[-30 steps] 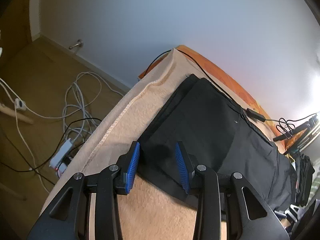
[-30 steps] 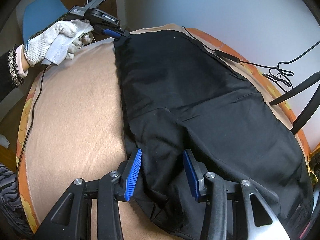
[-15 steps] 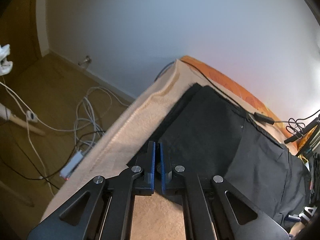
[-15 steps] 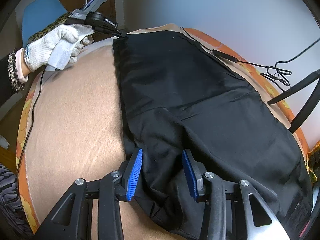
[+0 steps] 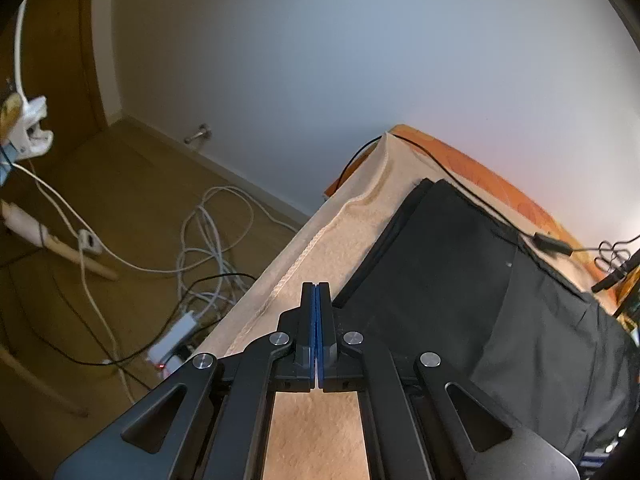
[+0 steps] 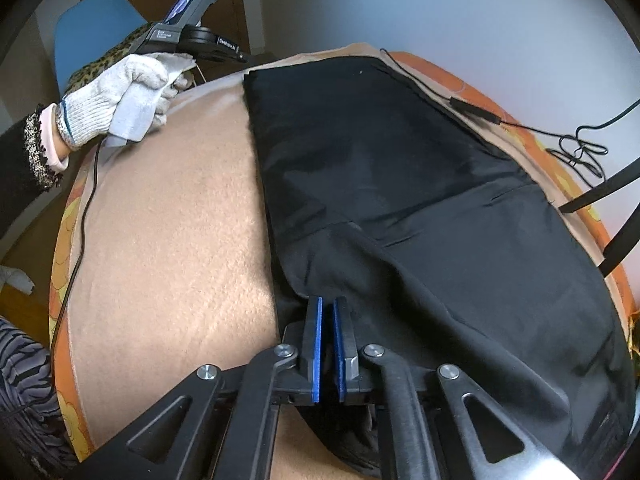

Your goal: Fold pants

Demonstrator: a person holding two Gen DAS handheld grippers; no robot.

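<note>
Since the earlier frames both sets of tongs have gone from gaping to clenched, and my left hand has tipped a little.

Left tongs (image 5: 316,292): blue pads pressed flat together at the near left corner of the black, thin-fabric pants (image 6: 400,184). From the left wrist view I cannot see cloth between the pads; the corner lies just beside and partly behind them, so I cannot tell whether that corner is caught. In the right wrist view the white-gloved hand (image 6: 120,100) holds those tongs at the pants' far corner.

Right tongs (image 6: 327,312): pads nearly together on a bunched ridge of the black fabric at the near edge, grasping it.

The pants lie spread on the beige fleece blanket (image 6: 172,240) over the orange-patterned surface (image 6: 60,248), already doubled leg over leg, one long edge facing me. A thin black cable (image 6: 476,110) runs along the far edge, touching it.

My read: pinching two points on the same long edge lets me lift it evenly and carry it across for the next fold. Worry: the left corner may slip out.
</note>
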